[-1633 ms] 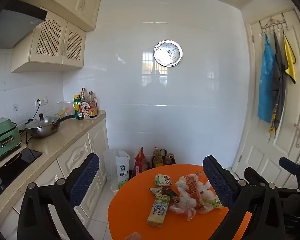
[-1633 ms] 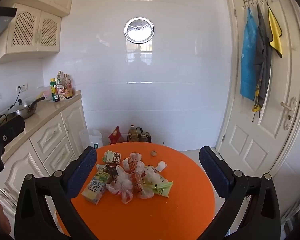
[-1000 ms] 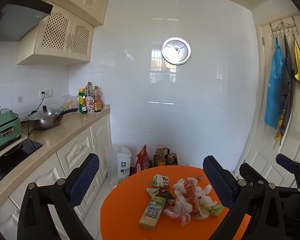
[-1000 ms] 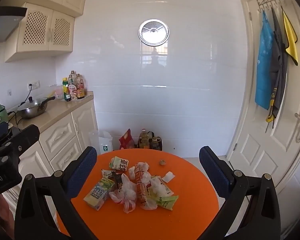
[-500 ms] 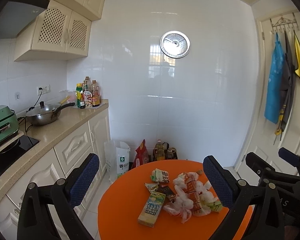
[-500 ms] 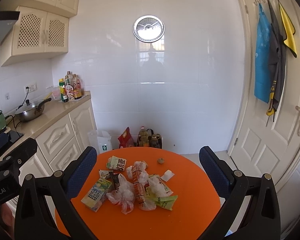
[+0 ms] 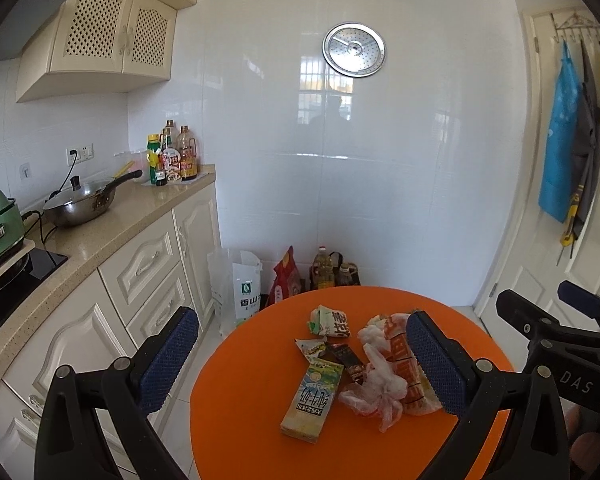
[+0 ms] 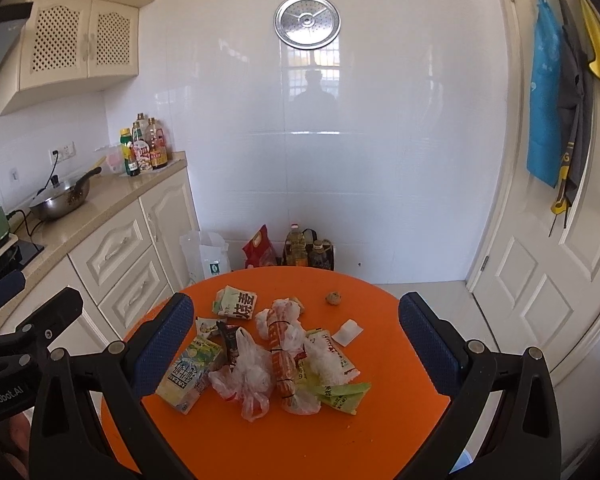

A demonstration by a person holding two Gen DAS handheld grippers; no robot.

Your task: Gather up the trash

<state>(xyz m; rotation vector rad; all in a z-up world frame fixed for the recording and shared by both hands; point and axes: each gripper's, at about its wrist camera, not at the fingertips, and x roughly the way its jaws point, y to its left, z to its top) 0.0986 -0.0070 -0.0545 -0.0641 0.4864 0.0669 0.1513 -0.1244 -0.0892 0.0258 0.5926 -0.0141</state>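
Note:
A pile of trash lies on a round orange table [image 7: 252, 408] [image 8: 380, 420]. It holds a yellow-green drink carton [image 7: 312, 400] [image 8: 190, 376], a crumpled green-white snack pack [image 7: 330, 320] [image 8: 236, 302], clear plastic bags [image 7: 374, 390] [image 8: 248, 380], an orange wrapper roll [image 8: 280, 356] and a white paper scrap [image 8: 347, 332]. A small brown lump [image 8: 333, 298] sits apart at the back. My left gripper [image 7: 300, 356] is open above the table's left side, nothing between its fingers. My right gripper [image 8: 296, 344] is open too, framing the pile from above.
Cream cabinets and a counter [image 7: 112, 220] with a wok [image 7: 80, 204] and bottles [image 7: 172, 160] run along the left. A white bag [image 7: 240, 288], a red bag and oil bottles [image 8: 308, 250] stand on the floor behind the table. A white door [image 8: 556, 240] is at right.
Both grippers have drifted and tipped down slightly towards the table, so the trash pile sits higher and nearer in each view. Both stay open and empty.

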